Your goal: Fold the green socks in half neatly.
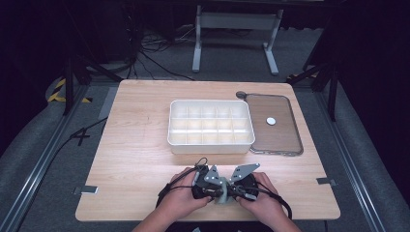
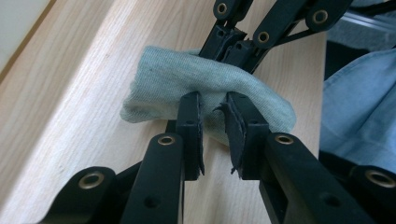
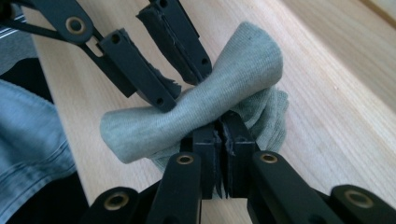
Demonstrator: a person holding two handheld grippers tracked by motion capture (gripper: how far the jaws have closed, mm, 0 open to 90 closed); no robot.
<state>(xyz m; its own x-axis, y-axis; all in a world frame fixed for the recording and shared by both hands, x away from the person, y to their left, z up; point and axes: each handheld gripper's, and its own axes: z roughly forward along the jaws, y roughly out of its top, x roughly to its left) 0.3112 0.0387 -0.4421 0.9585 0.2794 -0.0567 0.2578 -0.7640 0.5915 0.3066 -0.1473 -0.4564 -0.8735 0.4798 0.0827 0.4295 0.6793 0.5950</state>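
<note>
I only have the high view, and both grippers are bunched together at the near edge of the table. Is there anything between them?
Observer: Yes, a small grey-green cloth, bunched up; it may be a sock.
Operator: Which gripper has it?
Observer: The right gripper is shut on a fold of it.
Operator: And the left?
Observer: The left gripper is open. There is a gap between its fingers, which are right at the cloth.
</note>
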